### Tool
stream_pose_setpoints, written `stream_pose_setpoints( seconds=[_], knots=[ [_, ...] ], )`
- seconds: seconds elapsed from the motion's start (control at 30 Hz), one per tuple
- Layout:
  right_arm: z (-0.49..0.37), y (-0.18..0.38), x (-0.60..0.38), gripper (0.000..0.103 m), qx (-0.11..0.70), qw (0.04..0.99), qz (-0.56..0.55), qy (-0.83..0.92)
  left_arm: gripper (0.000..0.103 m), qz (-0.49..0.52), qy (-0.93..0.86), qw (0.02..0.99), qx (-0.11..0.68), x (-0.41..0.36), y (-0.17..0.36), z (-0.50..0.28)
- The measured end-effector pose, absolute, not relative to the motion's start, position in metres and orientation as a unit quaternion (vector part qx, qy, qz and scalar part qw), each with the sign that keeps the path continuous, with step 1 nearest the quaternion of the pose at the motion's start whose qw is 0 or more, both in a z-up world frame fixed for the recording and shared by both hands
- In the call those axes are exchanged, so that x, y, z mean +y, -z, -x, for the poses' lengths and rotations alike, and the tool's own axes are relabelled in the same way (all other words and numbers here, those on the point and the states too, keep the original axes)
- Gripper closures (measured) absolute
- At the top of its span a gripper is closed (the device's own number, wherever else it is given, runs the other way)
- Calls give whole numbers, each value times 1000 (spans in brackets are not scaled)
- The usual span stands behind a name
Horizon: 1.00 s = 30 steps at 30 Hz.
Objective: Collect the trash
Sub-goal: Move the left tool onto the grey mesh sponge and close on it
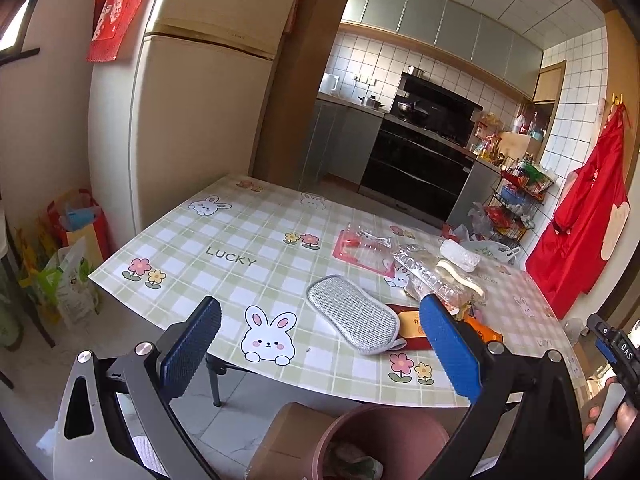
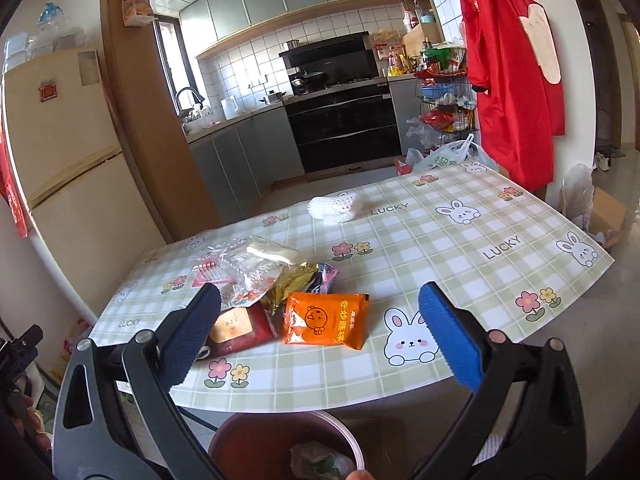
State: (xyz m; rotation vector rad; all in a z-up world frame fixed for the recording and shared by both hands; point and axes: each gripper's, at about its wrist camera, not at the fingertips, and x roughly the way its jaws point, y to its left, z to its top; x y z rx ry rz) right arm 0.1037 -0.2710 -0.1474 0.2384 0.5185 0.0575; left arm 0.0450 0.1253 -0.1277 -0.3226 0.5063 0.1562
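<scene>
Trash lies on a table with a green checked rabbit-print cloth (image 1: pixel 224 240) (image 2: pixel 460 256): an orange snack packet (image 2: pixel 325 322), a dark red packet (image 2: pixel 240 326) (image 1: pixel 412 330), a gold wrapper (image 2: pixel 290 280), clear plastic packaging (image 1: pixel 432 276) (image 2: pixel 244 266), a red-backed blister pack (image 1: pixel 360 250) and a white foam net (image 2: pixel 336 204) (image 1: pixel 460 254). A grey scrub pad (image 1: pixel 354 314) lies near the front edge. A pink bin (image 1: pixel 380 440) (image 2: pixel 280 444) with trash inside stands below the edge. My left gripper (image 1: pixel 320 354) and right gripper (image 2: pixel 320 334) are open and empty, above the bin.
A cream fridge (image 1: pixel 192 120) stands left of the table. A kitchen with a black stove (image 2: pixel 344 120) lies behind. A red apron (image 2: pixel 508 72) hangs on the right wall beside a wire rack (image 1: pixel 516 200). A cardboard box (image 1: pixel 288 436) sits next to the bin.
</scene>
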Motion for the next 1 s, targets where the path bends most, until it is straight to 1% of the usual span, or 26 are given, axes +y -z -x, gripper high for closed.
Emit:
stream_pose_setpoints(
  seconds=[0.27, 0.6, 0.73, 0.87, 1.0],
  knots=[
    [-111, 169, -266, 5, 267, 958, -100, -36, 6, 217, -70, 924, 306, 130, 160, -63],
    [-132, 194, -272, 5, 292, 950, -105, -44, 6, 275, -48, 892, 356, 120, 202, -120],
    [-140, 204, -273, 5, 303, 947, -96, -43, 6, 313, -43, 870, 379, 116, 225, -154],
    [-150, 212, -274, 5, 310, 945, -93, -41, 6, 345, -74, 832, 428, 112, 246, -199],
    [-162, 219, -276, 5, 318, 942, -97, -40, 6, 371, -120, 808, 442, 108, 258, -243]
  ],
)
